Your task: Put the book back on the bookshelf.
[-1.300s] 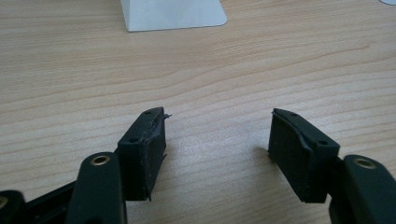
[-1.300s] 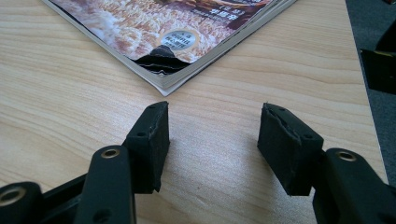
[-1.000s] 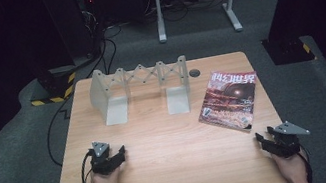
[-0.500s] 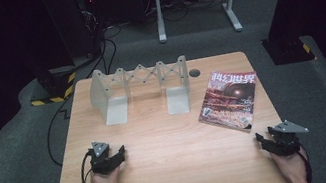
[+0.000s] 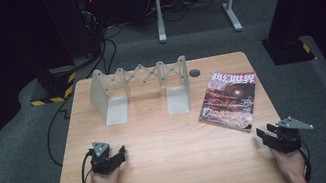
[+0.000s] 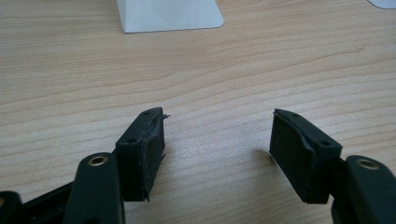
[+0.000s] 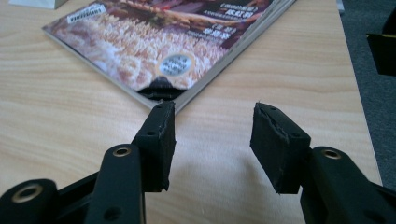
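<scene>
Against the two earlier pictures from above, almost nothing on the table has moved: both hands rest at the near edge and the magazine lies where it was. The one change is in my right gripper: its jaws have just been closing a little, with nothing between them. They stand apart over bare wood, so it is released and holds nothing. I read this as a small preparing motion before going to the magazine, not as a grasp.

The glossy red-covered magazine with white characters lies flat on the right part of the light wooden table, turned a bit askew. In the right gripper view its near corner is just ahead of the jaws and a little to their left, near but not touching.

My left gripper is also released; in the left gripper view its pads stand wide over empty wood. Ahead of it is the grey metal expanding book rack with two flat end plates, empty. I judge the magazine should go there, and the work has not begun.
</scene>
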A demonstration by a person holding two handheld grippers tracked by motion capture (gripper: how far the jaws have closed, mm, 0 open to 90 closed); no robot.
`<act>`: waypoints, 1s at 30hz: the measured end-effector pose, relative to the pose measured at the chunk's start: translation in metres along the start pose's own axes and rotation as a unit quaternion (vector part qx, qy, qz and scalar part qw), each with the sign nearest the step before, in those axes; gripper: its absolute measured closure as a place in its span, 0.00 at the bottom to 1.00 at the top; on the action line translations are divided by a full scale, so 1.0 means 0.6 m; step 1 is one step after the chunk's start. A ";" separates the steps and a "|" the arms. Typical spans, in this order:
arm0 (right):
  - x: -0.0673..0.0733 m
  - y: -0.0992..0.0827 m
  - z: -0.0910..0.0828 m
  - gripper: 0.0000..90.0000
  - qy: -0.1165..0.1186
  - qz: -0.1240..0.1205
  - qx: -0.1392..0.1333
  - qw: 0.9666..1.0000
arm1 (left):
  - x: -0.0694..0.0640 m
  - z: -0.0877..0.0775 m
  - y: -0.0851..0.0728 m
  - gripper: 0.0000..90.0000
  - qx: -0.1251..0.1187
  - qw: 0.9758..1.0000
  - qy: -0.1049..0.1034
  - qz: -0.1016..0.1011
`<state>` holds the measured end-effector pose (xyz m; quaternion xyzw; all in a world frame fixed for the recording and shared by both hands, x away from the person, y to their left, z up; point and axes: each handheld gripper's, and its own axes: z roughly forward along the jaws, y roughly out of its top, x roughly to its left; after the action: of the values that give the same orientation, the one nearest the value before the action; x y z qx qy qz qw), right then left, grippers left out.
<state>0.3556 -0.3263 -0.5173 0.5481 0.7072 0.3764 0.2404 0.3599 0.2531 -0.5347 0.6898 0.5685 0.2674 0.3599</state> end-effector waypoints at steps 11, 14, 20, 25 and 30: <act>0.003 0.041 0.034 0.56 -0.008 0.004 0.009 1.000 | 0.000 0.000 0.000 0.39 0.000 1.000 -0.003 0.001; 0.000 0.050 0.040 0.55 -0.007 0.014 0.006 1.000 | -0.002 -0.001 -0.001 0.39 0.000 1.000 -0.005 0.004; 0.001 0.067 0.053 0.56 -0.029 0.003 0.014 0.999 | -0.003 0.000 -0.001 0.38 0.001 1.000 -0.004 0.006; 0.000 0.080 0.069 0.54 -0.035 0.002 0.022 0.999 | -0.003 -0.001 -0.001 0.38 0.001 1.000 -0.004 0.007; -0.002 0.091 0.088 0.53 -0.038 0.008 0.034 0.999 | -0.005 -0.001 -0.001 0.38 0.003 1.000 -0.002 0.012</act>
<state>0.4280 -0.3069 -0.5057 0.5758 0.7055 0.3328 0.2450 0.3581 0.2506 -0.5346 0.6981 0.5604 0.2683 0.3558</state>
